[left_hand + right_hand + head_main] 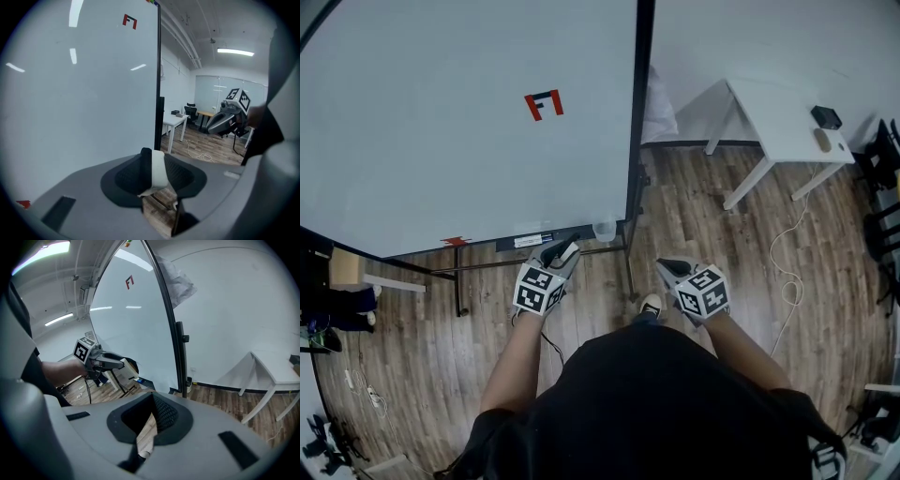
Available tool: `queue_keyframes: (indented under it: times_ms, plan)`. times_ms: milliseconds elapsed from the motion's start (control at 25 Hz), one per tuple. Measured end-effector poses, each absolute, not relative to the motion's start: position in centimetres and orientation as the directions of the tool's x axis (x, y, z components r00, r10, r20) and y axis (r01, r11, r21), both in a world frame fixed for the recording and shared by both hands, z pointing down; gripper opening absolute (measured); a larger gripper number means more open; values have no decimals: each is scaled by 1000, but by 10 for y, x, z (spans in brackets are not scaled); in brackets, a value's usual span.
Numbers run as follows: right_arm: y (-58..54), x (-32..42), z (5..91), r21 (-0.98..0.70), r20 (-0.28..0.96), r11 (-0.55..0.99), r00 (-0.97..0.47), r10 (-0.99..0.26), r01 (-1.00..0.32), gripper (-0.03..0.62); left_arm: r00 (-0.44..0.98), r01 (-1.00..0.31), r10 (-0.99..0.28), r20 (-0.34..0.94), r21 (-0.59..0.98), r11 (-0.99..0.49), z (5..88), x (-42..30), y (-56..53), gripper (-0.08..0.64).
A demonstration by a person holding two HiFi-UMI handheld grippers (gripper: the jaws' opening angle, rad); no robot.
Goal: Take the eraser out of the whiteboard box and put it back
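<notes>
Left claw (151, 161), held low in front of the person's black top, is clenched on the eraser (158, 174). The eraser is a small block, white on one side and black on the other, standing upright between the two dark ribbed pads. Seen from the head view, it is out of the whiteboard box (525, 242) and held just beside that box's right end.

Right claw (152, 398) is level with the left one, well apart from it on the person's right. Its jaws are closed tip to tip and nothing is between them; only wood floor (581, 328) shows through the gap behind the tips. One shoe (651, 306) shows on the floor between the two claws.

Beyond the claws, the whiteboard box is a dark, narrow tray fixed along the bottom edge of the whiteboard (441, 159), with a pale pen-like thing lying in it. The board is large, white and black-framed, on a stand. A small red mark (544, 104) sits high on its surface.

Farther right, past the board's edge, a white desk (773, 127) stands against the wall with a small dark object (826, 116) on it. A pale cable (787, 272) trails over the floor near it.
</notes>
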State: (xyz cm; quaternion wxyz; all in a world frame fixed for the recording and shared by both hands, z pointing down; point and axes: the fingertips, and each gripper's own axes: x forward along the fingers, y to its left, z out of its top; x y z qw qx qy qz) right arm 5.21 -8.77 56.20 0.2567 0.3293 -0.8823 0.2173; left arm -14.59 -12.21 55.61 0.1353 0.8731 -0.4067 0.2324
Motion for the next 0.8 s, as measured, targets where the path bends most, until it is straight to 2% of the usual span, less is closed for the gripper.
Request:
queue_keyframes:
  times_ms: [280,800]
  plan:
    - [-104,67,562,-217,598,676,-643,-478,-704,-6,601,-758,-636,483,95,-645,543,-124,-148,156]
    - [-123,88,580,-239,621,665,-638,-456,-708,-6,622,-740,-626,470,94,-666,546,-87,-188,156]
